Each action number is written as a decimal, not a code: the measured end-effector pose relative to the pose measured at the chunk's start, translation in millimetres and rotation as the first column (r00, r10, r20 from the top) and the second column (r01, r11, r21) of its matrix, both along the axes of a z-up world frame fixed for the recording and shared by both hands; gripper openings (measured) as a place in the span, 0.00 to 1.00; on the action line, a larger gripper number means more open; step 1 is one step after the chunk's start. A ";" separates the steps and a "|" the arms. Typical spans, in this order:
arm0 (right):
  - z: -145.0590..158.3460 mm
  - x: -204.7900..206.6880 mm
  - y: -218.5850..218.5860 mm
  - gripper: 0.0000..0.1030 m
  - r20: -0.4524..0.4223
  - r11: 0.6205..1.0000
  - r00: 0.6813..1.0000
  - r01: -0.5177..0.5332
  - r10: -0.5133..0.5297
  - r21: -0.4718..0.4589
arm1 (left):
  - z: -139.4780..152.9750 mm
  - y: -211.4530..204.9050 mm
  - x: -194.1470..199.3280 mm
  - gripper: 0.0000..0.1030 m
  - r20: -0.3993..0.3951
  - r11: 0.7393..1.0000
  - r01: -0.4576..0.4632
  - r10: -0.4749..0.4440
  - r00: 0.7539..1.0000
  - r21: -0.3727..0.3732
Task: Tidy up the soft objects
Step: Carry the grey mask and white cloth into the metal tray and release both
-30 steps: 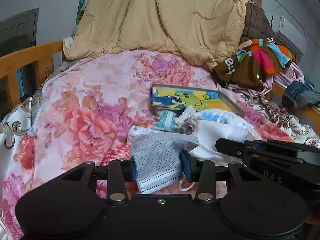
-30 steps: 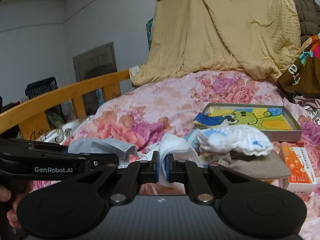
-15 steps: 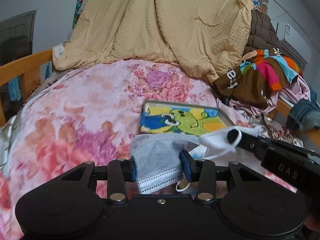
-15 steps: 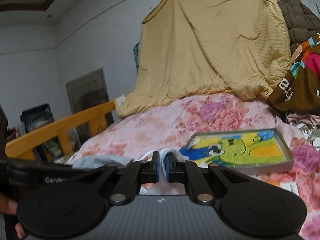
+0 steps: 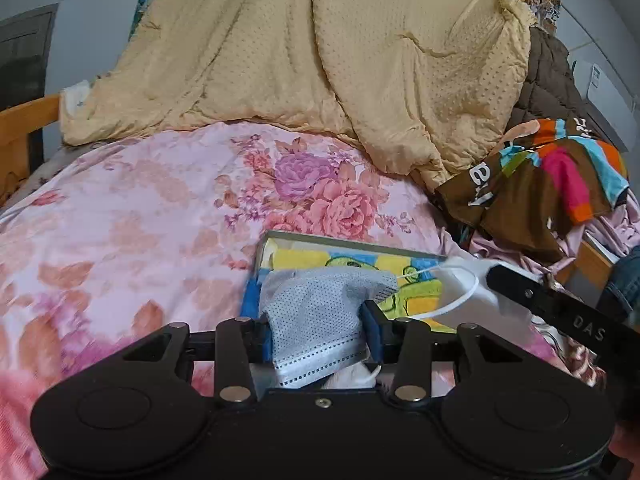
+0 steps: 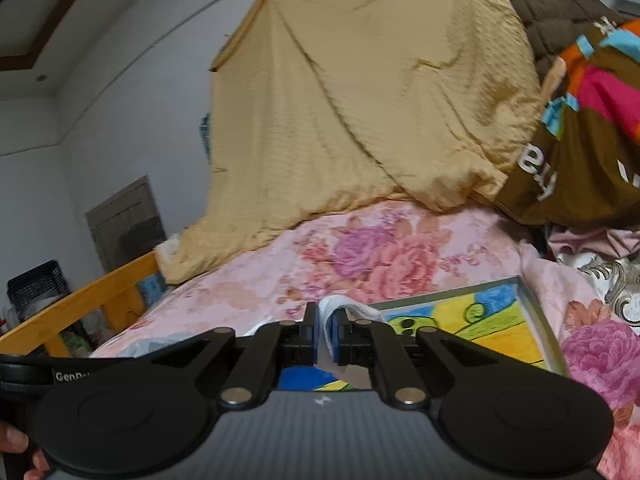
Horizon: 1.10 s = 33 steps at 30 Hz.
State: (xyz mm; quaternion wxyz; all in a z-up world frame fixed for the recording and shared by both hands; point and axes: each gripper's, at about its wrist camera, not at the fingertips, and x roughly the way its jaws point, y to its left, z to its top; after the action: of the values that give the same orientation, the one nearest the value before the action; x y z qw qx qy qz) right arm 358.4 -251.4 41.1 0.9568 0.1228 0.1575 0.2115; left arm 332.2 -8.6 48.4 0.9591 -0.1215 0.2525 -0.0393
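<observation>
My left gripper (image 5: 318, 326) is shut on a bunched grey face mask (image 5: 320, 312), which bulges between the blue pads and hangs below them. To its right, the right gripper (image 5: 496, 274) comes in from the side, holding a white mask (image 5: 466, 294) with a white ear loop. In the right wrist view my right gripper (image 6: 326, 334) is shut on that white mask (image 6: 340, 308), a thin fold pinched between the pads. Both masks hang above a shallow box with a colourful cartoon picture (image 5: 352, 258) (image 6: 480, 320) lying on the floral bedspread (image 5: 160, 220).
A yellow quilt (image 5: 320, 60) is heaped at the back of the bed. A brown multicoloured garment (image 5: 540, 184) and other clothes pile up at the right. A wooden bed rail (image 6: 80, 308) runs along the left, with a dark crate (image 6: 36, 284) beyond it.
Both grippers have travelled forward over the bed with their masks, now above the cartoon box. The loose pile of masks and the orange packet have dropped out of view.
</observation>
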 end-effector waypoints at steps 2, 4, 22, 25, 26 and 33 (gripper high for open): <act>-5.7 12.6 -6.2 0.07 -0.019 1.000 1.000 0.016 -0.016 0.006 | -3.0 -0.9 18.2 0.44 0.006 1.000 -0.003 0.003 1.000 -0.012; -11.8 26.1 -11.7 0.07 -0.038 1.000 0.999 0.030 -0.030 0.008 | -7.2 -1.8 38.8 0.44 -0.001 1.000 -0.011 0.011 1.000 -0.026; -44.5 77.5 -43.3 0.07 -0.141 0.991 0.988 0.082 -0.067 0.102 | -59.8 -43.9 147.8 0.45 -0.194 0.999 0.018 -0.010 0.981 0.039; -53.5 82.6 -44.3 0.07 -0.164 0.991 0.984 0.094 -0.076 0.100 | -70.7 -49.2 152.6 0.45 -0.236 0.997 0.039 -0.022 0.972 0.067; -56.1 84.6 -43.6 0.07 -0.171 0.991 0.982 0.095 -0.077 0.098 | -74.1 -49.4 153.7 0.45 -0.246 0.997 0.041 -0.023 0.969 0.067; -72.2 94.4 -37.7 0.07 -0.231 0.991 0.971 0.084 -0.059 0.099 | -87.0 -46.7 157.7 0.46 -0.282 0.998 0.023 -0.005 0.959 0.061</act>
State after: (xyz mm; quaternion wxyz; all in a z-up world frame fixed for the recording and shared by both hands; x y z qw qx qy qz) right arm 452.8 -289.1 -31.1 0.9314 0.2036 0.2497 0.1695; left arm 489.9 -55.3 -38.5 0.9165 -0.0936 0.3883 -0.0202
